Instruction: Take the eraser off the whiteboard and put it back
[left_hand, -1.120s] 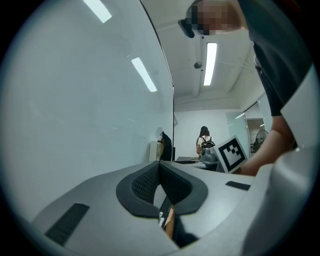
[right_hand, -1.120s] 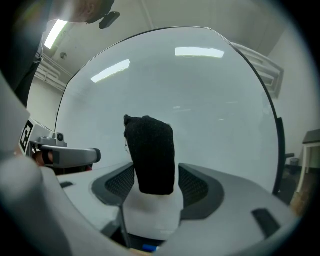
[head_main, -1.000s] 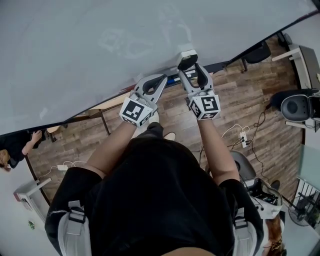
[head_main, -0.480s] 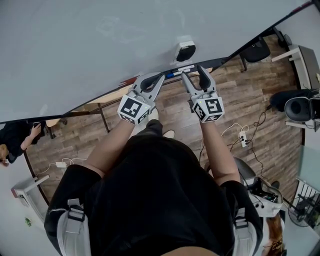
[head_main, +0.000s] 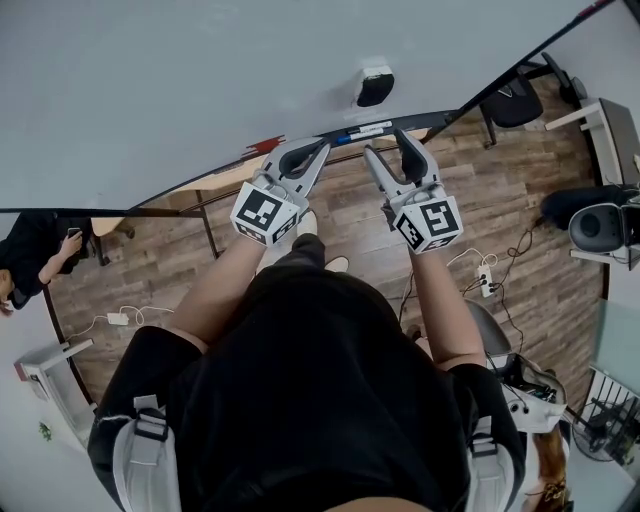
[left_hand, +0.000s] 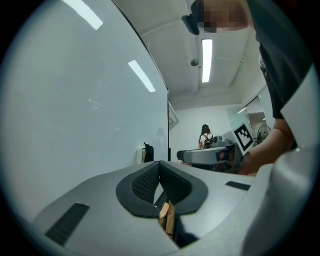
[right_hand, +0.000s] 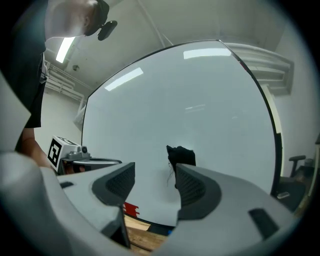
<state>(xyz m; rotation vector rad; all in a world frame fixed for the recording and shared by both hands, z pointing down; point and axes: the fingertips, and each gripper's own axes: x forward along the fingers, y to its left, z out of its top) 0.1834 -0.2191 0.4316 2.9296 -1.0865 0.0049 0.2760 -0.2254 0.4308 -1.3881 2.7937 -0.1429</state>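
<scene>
The black-and-white eraser (head_main: 373, 85) sticks to the whiteboard (head_main: 150, 90) above its ledge. My right gripper (head_main: 388, 148) is open and empty, a short way below the eraser and apart from it. In the right gripper view the eraser (right_hand: 181, 156) shows dark on the board beyond the spread jaws of the right gripper (right_hand: 155, 181). My left gripper (head_main: 316, 152) is shut on nothing, beside the right one near the ledge. The left gripper view shows its pads pressed together at the left gripper (left_hand: 160, 171), with the eraser (left_hand: 147, 152) small on the board further along.
The board's ledge holds a blue marker (head_main: 350, 134) and a red piece (head_main: 262, 147). Below are a wooden floor, the board's stand legs (head_main: 208, 240), a black chair (head_main: 515, 100), a power strip (head_main: 487, 277) with cables, and a person (head_main: 40, 260) at the left.
A second ago my right gripper's jaws stood round the eraser on the board. Both grippers have since drawn back down from the board; the eraser stays stuck there.
</scene>
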